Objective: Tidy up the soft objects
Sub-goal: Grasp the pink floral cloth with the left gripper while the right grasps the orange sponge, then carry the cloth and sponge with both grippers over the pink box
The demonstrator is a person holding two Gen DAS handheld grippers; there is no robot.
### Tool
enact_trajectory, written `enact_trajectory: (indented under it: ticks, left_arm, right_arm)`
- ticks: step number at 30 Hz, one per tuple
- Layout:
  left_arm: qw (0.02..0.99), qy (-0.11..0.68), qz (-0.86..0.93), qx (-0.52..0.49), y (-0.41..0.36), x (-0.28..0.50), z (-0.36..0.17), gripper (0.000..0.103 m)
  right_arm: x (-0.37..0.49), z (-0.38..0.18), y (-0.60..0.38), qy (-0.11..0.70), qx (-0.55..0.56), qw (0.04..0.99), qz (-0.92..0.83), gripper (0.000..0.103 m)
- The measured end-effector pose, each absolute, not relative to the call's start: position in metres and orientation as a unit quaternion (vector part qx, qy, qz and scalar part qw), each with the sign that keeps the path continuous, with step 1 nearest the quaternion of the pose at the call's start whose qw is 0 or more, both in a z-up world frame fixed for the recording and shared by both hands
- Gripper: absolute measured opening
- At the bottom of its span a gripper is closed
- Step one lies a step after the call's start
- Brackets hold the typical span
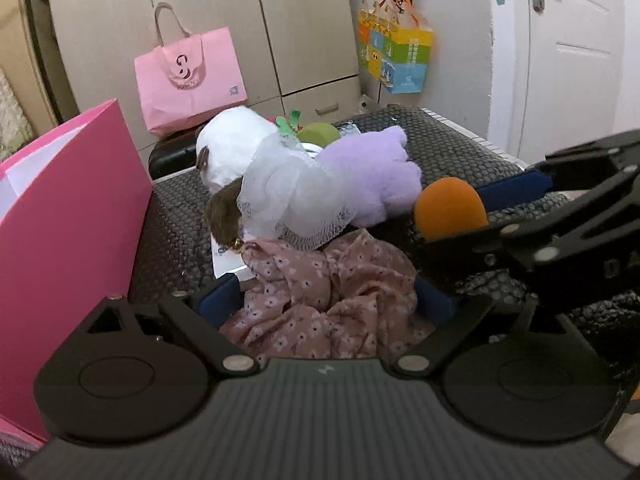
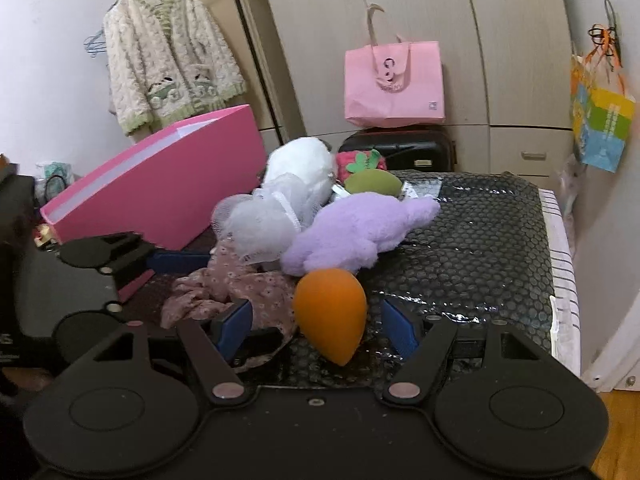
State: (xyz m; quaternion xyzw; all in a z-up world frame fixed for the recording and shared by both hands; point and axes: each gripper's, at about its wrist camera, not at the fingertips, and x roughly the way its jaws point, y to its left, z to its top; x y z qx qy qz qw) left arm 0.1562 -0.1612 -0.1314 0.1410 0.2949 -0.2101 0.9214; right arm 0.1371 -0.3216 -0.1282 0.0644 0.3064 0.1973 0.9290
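Both grippers spread — left gripper (image 1: 326, 300) around floral cloth (image 1: 320, 300), right gripper (image 2: 316, 320) around orange sponge (image 2: 330, 312), seemingly untouched.

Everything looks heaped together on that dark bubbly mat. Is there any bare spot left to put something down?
Yes. The mat lies bare to the right of the purple plush and orange sponge, out to the striped edge. It is crowded on the left, where floral cloth, white mesh puff and white plush pile up against the pink box.
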Motion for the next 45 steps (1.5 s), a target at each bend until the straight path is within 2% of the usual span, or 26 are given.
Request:
enact_trajectory:
  ticks: [3,8,10,13,16,34,45]
  left_arm:
    - [0.919,0.311,-0.209,0.123,-0.158,0.158,-0.133,0.093]
    - [0.912,0.308,-0.247,0.111,-0.150,0.154,-0.134,0.071]
    - [0.906,0.309,-0.269,0.107,-0.150,0.154,-0.132,0.048]
    - [0.903,0.311,-0.276,0.109,-0.152,0.153,-0.130,0.033]
    - [0.899,0.317,-0.280,0.112,-0.146,0.154,-0.127,0.024]
    - [0.883,0.338,-0.324,0.034,-0.079,0.140,-0.092,0.021]
    - [0.861,0.371,-0.346,0.033,-0.042,0.135,-0.080,0.021]
  right_arm:
    - [0.139,-0.132,-0.323,0.310,0.074,0.929,0.191,0.075]
    - [0.140,-0.136,-0.322,0.313,0.101,0.926,0.184,0.044]
    - [0.136,-0.135,-0.318,0.309,0.092,0.931,0.171,0.044]
    - [0.132,-0.132,-0.310,0.306,0.081,0.936,0.156,0.043]
    - [0.128,-0.130,-0.306,0.305,0.092,0.937,0.142,0.043]
    - [0.109,-0.123,-0.287,0.323,0.111,0.937,0.068,0.043]
    - [0.098,-0.112,-0.267,0.391,0.118,0.910,0.075,0.043]
